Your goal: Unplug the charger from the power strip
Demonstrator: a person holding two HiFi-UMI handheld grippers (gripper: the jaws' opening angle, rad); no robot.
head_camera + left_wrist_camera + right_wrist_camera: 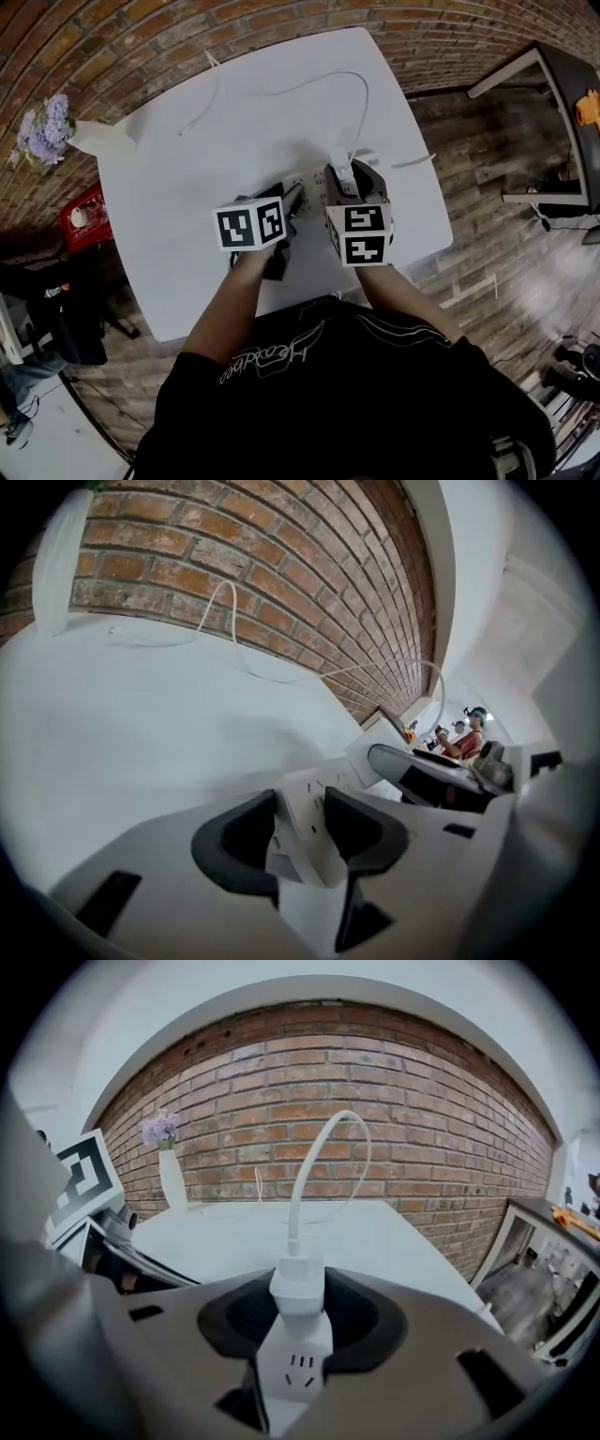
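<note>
A white power strip [311, 190] lies on the white table [187, 187] in front of me. My left gripper [300, 829] is shut on one end of the strip [302, 808], a dark pad on each side. A white charger [298, 1290] stands seated in the strip [294, 1365]. My right gripper [298, 1312] is shut on the charger's body. The charger's white cable [314, 1162] arcs upward and away over the table. In the head view both grippers, left [292, 195] and right [345, 180], sit side by side over the strip, and the charger [342, 173] shows between the right jaws.
The cable [361, 89] loops across the far half of the table toward the brick wall. A white vase of purple flowers [47, 131] stands at the far left corner. A red crate [84, 216] sits on the floor at left, a dark desk [562, 122] at right.
</note>
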